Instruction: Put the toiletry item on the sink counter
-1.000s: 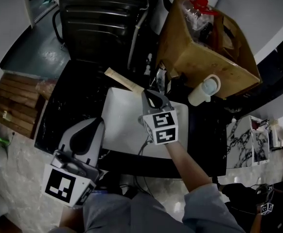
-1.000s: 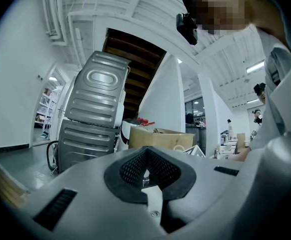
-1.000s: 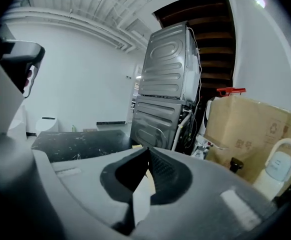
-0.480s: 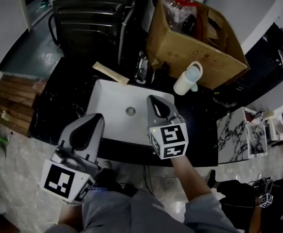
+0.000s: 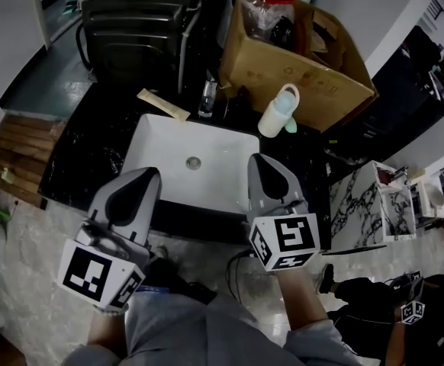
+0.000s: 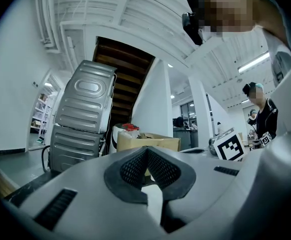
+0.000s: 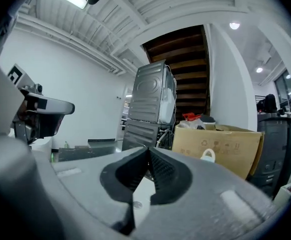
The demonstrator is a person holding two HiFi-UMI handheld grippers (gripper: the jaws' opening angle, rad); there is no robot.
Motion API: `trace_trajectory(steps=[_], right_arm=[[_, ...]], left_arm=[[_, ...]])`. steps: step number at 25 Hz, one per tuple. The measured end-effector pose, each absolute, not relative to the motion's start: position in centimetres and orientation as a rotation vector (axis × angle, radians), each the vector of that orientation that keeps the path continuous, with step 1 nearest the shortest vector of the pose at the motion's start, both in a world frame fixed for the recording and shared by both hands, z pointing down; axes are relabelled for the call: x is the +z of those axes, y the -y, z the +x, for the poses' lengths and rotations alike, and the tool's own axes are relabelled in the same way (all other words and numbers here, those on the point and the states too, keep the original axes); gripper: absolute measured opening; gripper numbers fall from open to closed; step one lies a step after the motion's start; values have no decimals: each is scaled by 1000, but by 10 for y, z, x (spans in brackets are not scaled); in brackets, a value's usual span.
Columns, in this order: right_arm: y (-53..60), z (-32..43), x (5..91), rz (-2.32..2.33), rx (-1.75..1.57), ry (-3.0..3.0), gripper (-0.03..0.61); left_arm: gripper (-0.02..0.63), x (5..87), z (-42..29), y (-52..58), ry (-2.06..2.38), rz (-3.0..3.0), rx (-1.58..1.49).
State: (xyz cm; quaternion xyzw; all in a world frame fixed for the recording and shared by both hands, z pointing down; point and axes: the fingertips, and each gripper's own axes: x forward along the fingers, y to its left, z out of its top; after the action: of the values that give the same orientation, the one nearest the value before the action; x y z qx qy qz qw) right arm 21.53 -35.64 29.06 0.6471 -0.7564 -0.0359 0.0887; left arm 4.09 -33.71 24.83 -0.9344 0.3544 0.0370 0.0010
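Both claws clenched, nothing between the pads. Left gripper (image 5: 146, 175) sits at the sink's (image 5: 184, 139) 7 o'clock edge, right gripper (image 5: 260, 161) at its 4 o'clock corner. Tube (image 5: 163, 104) lies flat on the counter (image 5: 92, 151), 11 o'clock of the sink, apart from the faucet (image 5: 207, 96). Cup (image 5: 277, 111) and box (image 5: 298, 59) crowd 1 o'clock. Basin open.
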Motion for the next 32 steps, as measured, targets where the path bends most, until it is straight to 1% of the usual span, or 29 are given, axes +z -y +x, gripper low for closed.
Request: trace_trajectory(steps=[6,14,32], right_arm=[[311,228,279,1971,-156,2223,-2],[266,243,274,2044,-113,2240,-2],[211,255,280,2087,-62,2254,-2]], left_arm=[[5,244,47,312,-1129,-2913,127],[5,244,55,281,-1136,-2904,109],[5,242,79,243,-1073,-2910,139]])
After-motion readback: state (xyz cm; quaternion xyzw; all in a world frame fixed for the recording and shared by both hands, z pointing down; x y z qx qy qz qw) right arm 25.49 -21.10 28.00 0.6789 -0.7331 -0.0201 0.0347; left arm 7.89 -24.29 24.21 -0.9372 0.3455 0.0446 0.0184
